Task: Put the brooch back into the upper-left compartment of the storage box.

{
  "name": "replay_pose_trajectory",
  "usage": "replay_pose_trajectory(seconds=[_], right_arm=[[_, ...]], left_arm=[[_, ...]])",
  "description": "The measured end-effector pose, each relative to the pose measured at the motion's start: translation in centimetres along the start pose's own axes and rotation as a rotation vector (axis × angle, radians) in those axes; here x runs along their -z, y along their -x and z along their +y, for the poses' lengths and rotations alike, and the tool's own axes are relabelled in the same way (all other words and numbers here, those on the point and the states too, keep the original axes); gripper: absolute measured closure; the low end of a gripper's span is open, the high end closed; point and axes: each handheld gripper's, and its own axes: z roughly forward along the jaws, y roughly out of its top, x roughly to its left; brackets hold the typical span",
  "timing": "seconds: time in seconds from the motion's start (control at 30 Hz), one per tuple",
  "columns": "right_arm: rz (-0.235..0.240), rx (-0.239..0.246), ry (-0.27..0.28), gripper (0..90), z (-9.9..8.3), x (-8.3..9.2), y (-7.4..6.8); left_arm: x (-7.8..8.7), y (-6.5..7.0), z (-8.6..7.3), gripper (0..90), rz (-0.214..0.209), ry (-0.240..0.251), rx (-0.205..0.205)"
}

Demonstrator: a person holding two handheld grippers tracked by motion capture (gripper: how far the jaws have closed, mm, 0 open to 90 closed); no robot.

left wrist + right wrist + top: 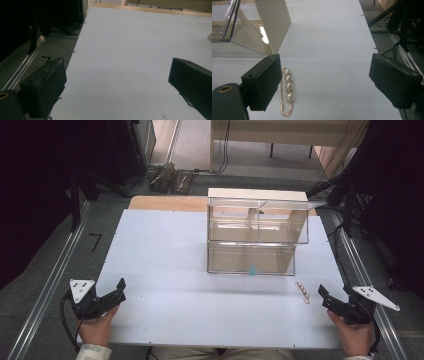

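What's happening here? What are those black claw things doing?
A person sits at a white table with a gripper in each hand. The right gripper is open, with a gold pin with pearls lying on the table just ahead of it, untouched. The left gripper is open too, with bare table in front. A clear plastic box with two tiers stands farther back.

- Light is moderate and even on the desk [165,270] in the high view; the surroundings at left and right fall to near black.
- Soft, faint shadow lies just in front of the clear case [255,240]; pale reflections streak its panels.
- Both tool views are dim and slightly grainy; the black jaws lose detail.
- The pearl pin [287,91] is sharp in the right tool view.
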Motion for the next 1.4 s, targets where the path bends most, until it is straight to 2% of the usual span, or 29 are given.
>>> replay_pose_trajectory(seconds=[0.23, 0.77, 1.03, 1.4], right_arm=[[0.016, -0.004, -0.005, 9.8, -0.2, 0.1, 0.1], [0.072, 0.038, -0.066, 13.2, -0.5, -0.7, -0.8], [0.096, 0.068, -0.103, 21.0, -0.8, -1.3, -1.4], [0.087, 0.105, -0.135, 29.6, -1.1, -2.0, -1.8]], left_arm=[[0.0, 0.0, 0.0, 0.9, 0.001, 0.001, -0.002], [-0.1, 0.0, 0.0, 0.9, -0.003, -0.001, 0.003], [-0.1, 0.0, -0.1, 0.9, -0.005, -0.004, 0.003], [-0.1, 0.0, -0.1, 0.9, -0.010, 0.003, 0.016]])
